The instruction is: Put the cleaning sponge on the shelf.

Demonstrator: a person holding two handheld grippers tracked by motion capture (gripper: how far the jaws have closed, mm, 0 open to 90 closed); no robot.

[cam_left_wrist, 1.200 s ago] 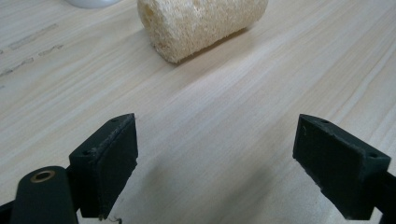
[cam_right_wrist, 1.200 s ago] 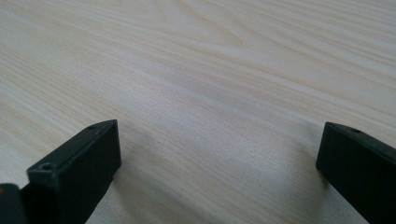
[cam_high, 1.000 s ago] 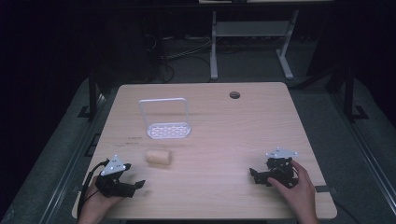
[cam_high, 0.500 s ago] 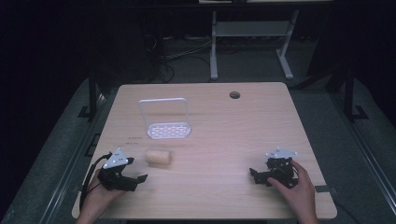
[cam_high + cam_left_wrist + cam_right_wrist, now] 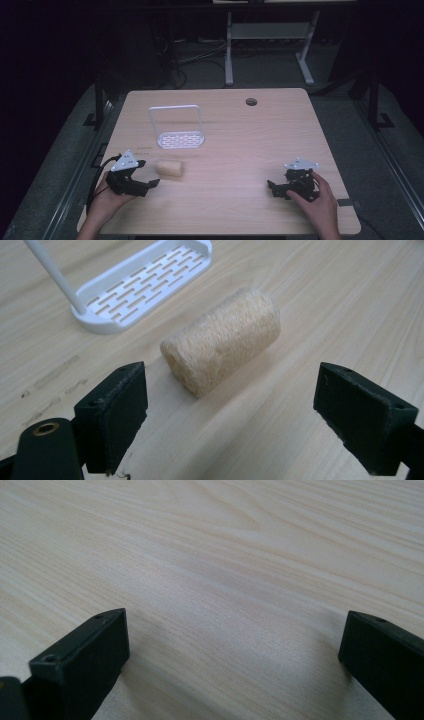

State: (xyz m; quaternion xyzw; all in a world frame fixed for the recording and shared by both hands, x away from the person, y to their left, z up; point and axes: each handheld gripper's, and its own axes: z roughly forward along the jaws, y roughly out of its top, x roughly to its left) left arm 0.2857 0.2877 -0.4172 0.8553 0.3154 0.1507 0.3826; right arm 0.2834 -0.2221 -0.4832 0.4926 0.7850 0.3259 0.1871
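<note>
- Rack (image 5: pixel 180 138), white plastic, stands toward the far left of the pale wooden worktop (image 5: pixel 240 150); its shallow tray base is pierced with rows of slots and holds nothing; a thin white hoop rises upright from its far edge; in the left claw view one white post meets the tray's rim at a corner
- Roll (image 5: pixel 170 168) of pale beige, coarse, fibrous stuff, a stubby cylinder, lies on its side on the bare worktop just nearer the person than the rack, apart from it; in the left claw view its rounded end faces the camera and its length runs away up and to the right
- Left claw (image 5: pixel 148 176), held in the person's left hand (image 5: pixel 107 200) near the front-left edge, has its 2 black jaws spread wide; the roll lies just ahead of the gap between them, touching neither
- Right claw (image 5: pixel 270 188), in the right hand (image 5: pixel 315 202) near the front-right, well apart from the roll, is also spread wide, over bare wood grain
- Round hole (image 5: pixel 251 101) sits in the worktop near its far edge
</note>
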